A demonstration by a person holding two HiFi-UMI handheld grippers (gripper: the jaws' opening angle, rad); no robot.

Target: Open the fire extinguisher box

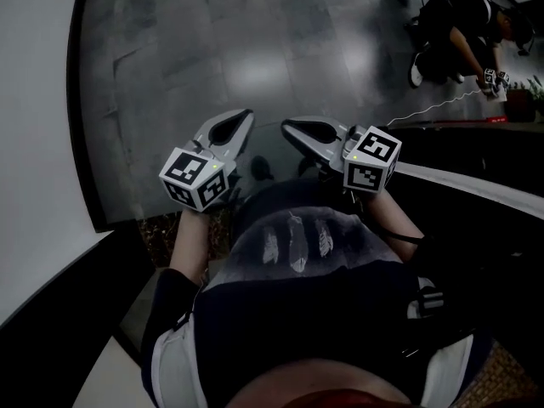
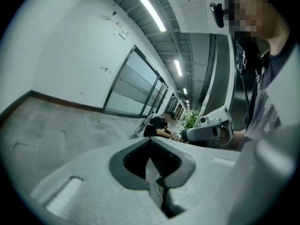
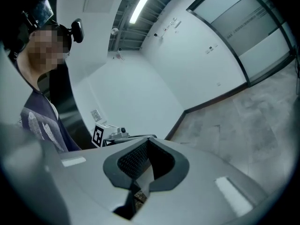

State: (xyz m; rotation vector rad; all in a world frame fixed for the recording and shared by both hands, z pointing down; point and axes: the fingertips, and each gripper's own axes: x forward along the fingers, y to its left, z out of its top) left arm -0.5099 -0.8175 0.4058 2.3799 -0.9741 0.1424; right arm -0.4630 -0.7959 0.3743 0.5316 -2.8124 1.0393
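Observation:
No fire extinguisher box shows in any view. In the head view my left gripper [image 1: 242,119] and right gripper [image 1: 289,126] are held side by side in front of the person's chest, over grey floor tiles [image 1: 255,49]. Each one's jaws meet at the tips with nothing between them. The left gripper view looks along its shut jaws [image 2: 151,142] down a long corridor, with the right gripper [image 2: 206,132] at the right. The right gripper view looks past its shut jaws [image 3: 149,142] at a white wall corner, and the left gripper's marker cube [image 3: 98,136] shows at the left.
A person [image 1: 450,32] crouches on the floor far down the corridor, next to potted plants [image 2: 190,121]. A thin white cable [image 1: 433,106] trails across the floor. Glass partitions [image 2: 136,88] line one side. A white wall with dark skirting [image 1: 81,100] runs close on the left.

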